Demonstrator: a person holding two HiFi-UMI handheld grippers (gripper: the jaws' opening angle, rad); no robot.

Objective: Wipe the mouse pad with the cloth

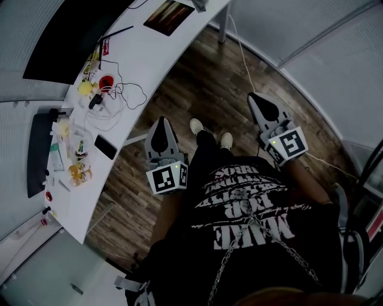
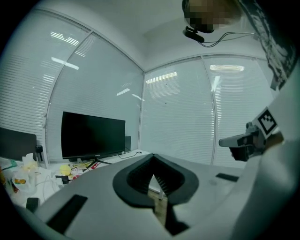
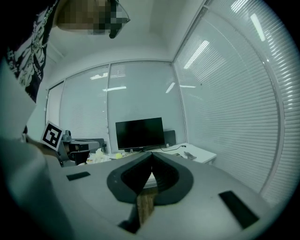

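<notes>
A long white curved desk runs along the left of the head view. A person in a black printed shirt stands on the wooden floor just off its front edge. A black monitor sits at the desk's back edge.

The left gripper and right gripper both hang over the floor in front of the desk, not over it. Each gripper's jaws are pressed together with nothing between them.

At the desk's far end lies a flat dark rectangle with an orange-streaked print, probably the mouse pad, well apart from both grippers. Loose white cables loop across the middle of the desk. Near the desk's front edge is a black phone. Beside the cables stands a small red cup. The cloth is not clearly identifiable; a pale crumpled thing among the clutter on the desk's near end may be it.

Likely risks:
- Reaching for the cloth with the jaws shut would only push it about.
- A reach through the clutter could snag the cables and drag the cup or phone off the desk.
- The pad may slide at the desk's end if wiped without being steadied.
</notes>
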